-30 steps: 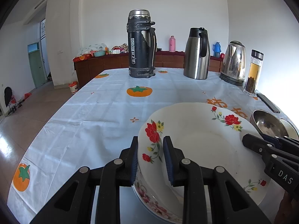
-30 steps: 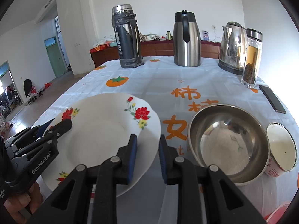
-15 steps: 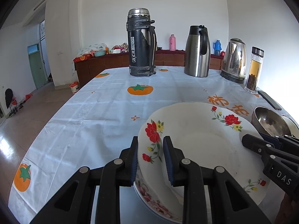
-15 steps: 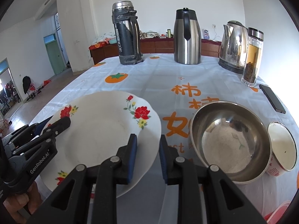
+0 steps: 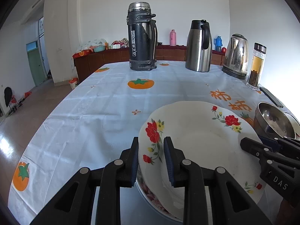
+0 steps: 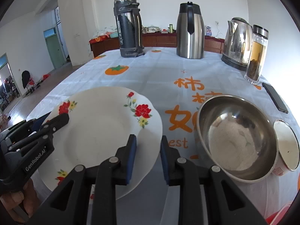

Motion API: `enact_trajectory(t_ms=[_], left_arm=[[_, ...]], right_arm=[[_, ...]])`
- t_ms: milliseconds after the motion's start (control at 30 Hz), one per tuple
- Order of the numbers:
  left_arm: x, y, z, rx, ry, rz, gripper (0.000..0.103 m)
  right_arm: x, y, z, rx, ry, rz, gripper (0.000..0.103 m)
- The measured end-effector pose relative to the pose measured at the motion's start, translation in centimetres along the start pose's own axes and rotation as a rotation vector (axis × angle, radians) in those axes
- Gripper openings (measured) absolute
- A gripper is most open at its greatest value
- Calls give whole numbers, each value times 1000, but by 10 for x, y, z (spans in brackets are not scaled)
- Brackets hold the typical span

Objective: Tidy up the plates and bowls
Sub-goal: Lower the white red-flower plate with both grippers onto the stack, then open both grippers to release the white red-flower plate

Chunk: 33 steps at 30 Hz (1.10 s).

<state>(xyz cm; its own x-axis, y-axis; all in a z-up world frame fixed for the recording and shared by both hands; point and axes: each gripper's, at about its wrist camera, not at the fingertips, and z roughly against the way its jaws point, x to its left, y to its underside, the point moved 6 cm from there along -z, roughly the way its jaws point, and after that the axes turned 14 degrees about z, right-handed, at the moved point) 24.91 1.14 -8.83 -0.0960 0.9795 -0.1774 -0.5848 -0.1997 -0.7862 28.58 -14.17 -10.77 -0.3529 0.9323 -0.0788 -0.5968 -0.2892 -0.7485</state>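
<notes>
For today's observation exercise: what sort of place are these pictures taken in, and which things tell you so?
Most likely a home dining room. A table under a persimmon-print tablecloth carries a flowered plate, a steel bowl and an electric kettle, with a wooden sideboard along the far wall.

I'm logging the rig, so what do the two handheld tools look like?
Both are black plastic with blue ribbed pads and silver pivot pins. The left tool carries white GenRobot.AI lettering on its side, seen from the right wrist; the right tool reads DAS. No cables or sleeves show.

Both wrist views sit low and close over the table (image 5: 93, 112), facing the far wall – sharing the flowered plate (image 5: 196, 135) (image 6: 97, 123).
</notes>
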Motion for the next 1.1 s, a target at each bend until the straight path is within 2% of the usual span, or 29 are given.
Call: enact_trajectory(t_ms=[167, 300, 367, 467, 567, 633, 667, 767, 933, 1000, 1100], left_arm=[[1, 0, -2, 13, 1, 4, 29], [0, 1, -1, 14, -7, 1, 43], [5, 0, -1, 14, -2, 24, 44], [5, 0, 6, -16, 15, 17, 46], [-3, 1, 15, -60, 24, -28, 48], [-8, 1, 21, -89, 32, -54, 56], [-10, 1, 22, -98, 38, -64, 63], [-10, 0, 23, -103, 43, -69, 65], [-2, -3, 17, -76, 42, -19, 66], [3, -3, 16, -66, 39, 4, 70], [6, -3, 16, -66, 38, 25, 71]], right_arm=[[4, 1, -2, 3, 12, 19, 29], [10, 1, -6, 8, -1, 42, 33], [13, 0, -6, 10, 13, 58, 34], [10, 0, -4, -14, -17, 28, 36], [9, -4, 2, -47, -10, 25, 48], [11, -6, 4, -59, -2, 30, 54], [11, -6, 4, -62, -2, 32, 56], [12, -6, 4, -66, 0, 32, 56], [10, -7, 8, -84, 2, 21, 58], [10, -7, 11, -97, 1, 16, 58], [10, -6, 21, -121, -9, 5, 57]])
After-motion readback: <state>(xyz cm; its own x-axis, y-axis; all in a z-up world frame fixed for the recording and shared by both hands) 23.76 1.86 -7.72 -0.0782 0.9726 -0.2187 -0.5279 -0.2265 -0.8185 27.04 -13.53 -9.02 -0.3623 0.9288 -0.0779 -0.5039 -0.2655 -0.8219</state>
